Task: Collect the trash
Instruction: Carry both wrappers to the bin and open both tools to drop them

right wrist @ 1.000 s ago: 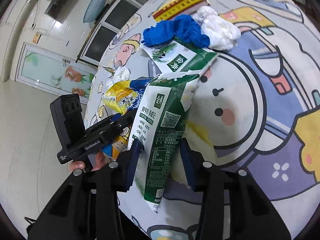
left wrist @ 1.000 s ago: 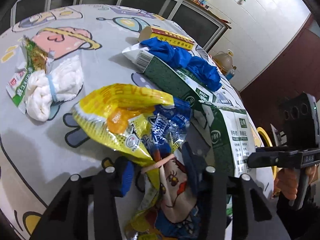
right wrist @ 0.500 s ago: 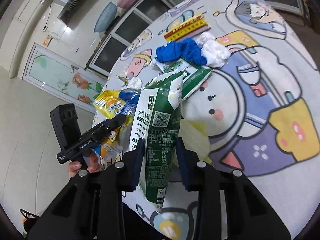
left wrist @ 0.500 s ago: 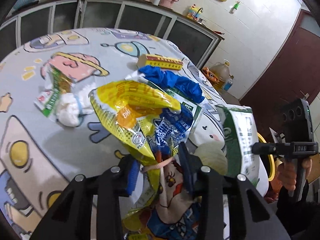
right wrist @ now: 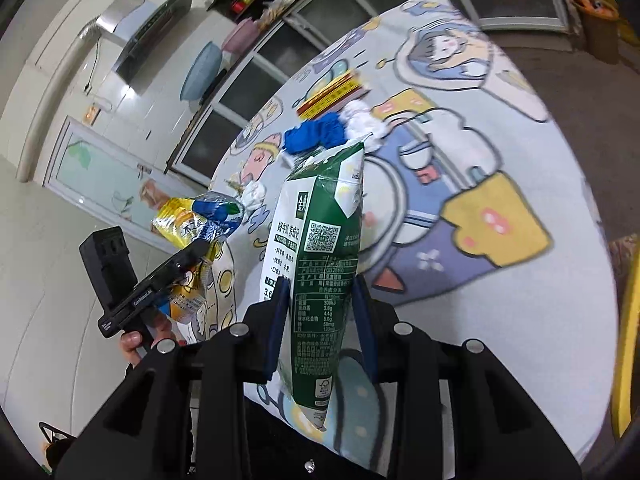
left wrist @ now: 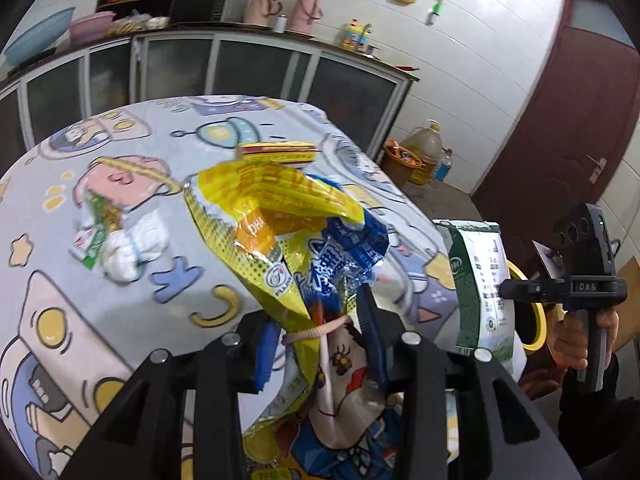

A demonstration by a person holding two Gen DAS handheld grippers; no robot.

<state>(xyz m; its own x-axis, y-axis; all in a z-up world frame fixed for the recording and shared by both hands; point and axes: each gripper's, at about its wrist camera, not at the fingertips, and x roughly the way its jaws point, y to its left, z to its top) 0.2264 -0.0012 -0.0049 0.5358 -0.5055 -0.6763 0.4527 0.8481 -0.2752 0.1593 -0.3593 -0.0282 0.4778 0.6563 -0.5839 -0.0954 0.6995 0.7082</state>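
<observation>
My left gripper (left wrist: 320,320) is shut on a bundle of yellow and blue snack wrappers (left wrist: 288,232) and holds it above the table's near edge. My right gripper (right wrist: 320,304) is shut on a green and white milk carton (right wrist: 320,248), lifted off the table; the carton also shows in the left wrist view (left wrist: 476,280). On the cartoon tablecloth (right wrist: 500,300) remain a blue glove (right wrist: 316,136), white crumpled tissue (right wrist: 364,120), a yellow and red flat box (left wrist: 276,152), and a white wad with a green wrapper (left wrist: 116,240).
A yellow-rimmed bin (left wrist: 532,316) sits beyond the table on the right, partly hidden by the carton. A brown bucket and oil jug (left wrist: 424,152) stand on the floor by the cabinets. A red door (left wrist: 560,128) is at the right.
Both grippers have risen and pulled back from the table with their loads. The carton and wrappers now hang clear of the tablecloth, and more of the room shows.
</observation>
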